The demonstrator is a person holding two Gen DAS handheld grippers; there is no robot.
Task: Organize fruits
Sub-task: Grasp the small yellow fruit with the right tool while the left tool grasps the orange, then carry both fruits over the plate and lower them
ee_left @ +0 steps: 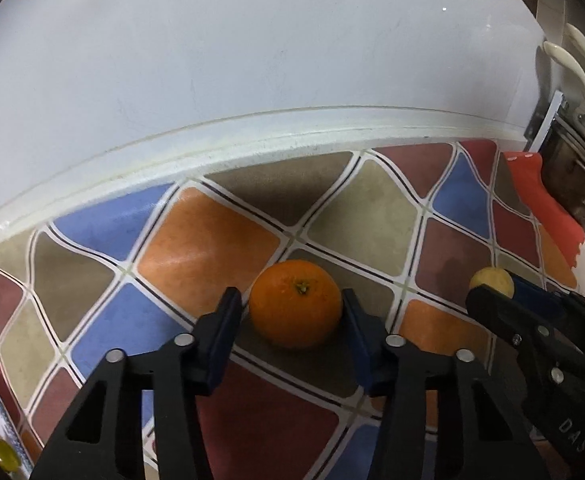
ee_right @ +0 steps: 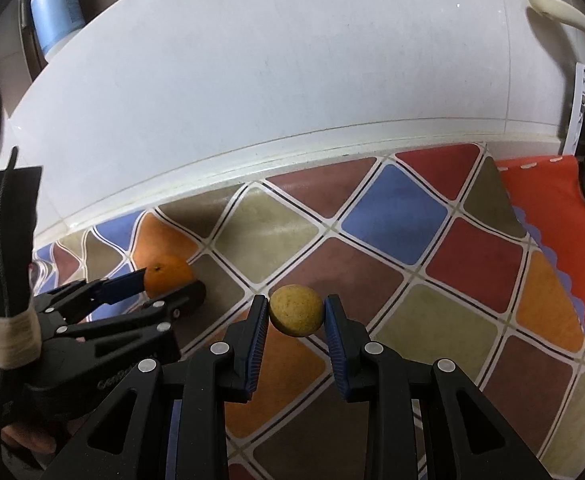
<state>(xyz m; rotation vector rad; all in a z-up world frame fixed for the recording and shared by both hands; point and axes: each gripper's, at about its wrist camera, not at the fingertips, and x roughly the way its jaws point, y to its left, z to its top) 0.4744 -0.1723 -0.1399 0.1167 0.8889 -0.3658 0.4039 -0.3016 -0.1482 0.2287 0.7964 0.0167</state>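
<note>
Left hand-held gripper [ee_left: 292, 304] straddles the orange [ee_left: 295, 304] on the tiled counter [ee_left: 208, 240]; whether its pads press cannot be told. Right hand-held gripper [ee_right: 296, 314] is clamped on a yellow fruit [ee_right: 296, 310].

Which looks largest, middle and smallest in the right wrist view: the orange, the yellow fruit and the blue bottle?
1. Blue bottle, though partly cut off at the edge.
2. Yellow fruit, enlarged by nearness to the camera.
3. Orange, partly hidden by the left gripper, so its rank is unsure.
</note>
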